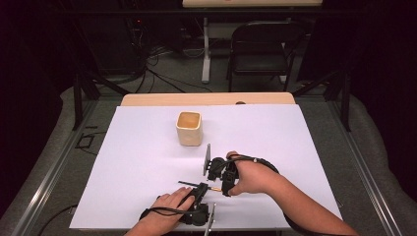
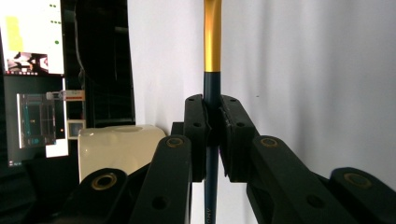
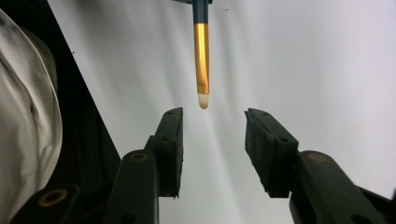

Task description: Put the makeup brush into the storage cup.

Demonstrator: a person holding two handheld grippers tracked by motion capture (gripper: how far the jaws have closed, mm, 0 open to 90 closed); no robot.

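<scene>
Black fingers of your left gripper (image 2: 212, 135) clench the brush (image 2: 212, 51) by its dark handle, near the bench's (image 1: 147, 196) front edge. Your right gripper (image 3: 212, 140) stands released just beyond the brush's pale tip, fingers apart. Farther off, the beige cup (image 1: 189, 128) sits alone with open white sheet (image 1: 275, 132) around it.

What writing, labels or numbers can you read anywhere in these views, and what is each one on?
No text reads clearly.
Brush: small pale print low on the dark handle in the left gripper view, cut off and too blurred to quote.
Monitor: windows and coloured marks, lettering too small to read.
Cup: no marking seen.
White sheet: blank.
Left gripper and right gripper: no labels seen.
</scene>
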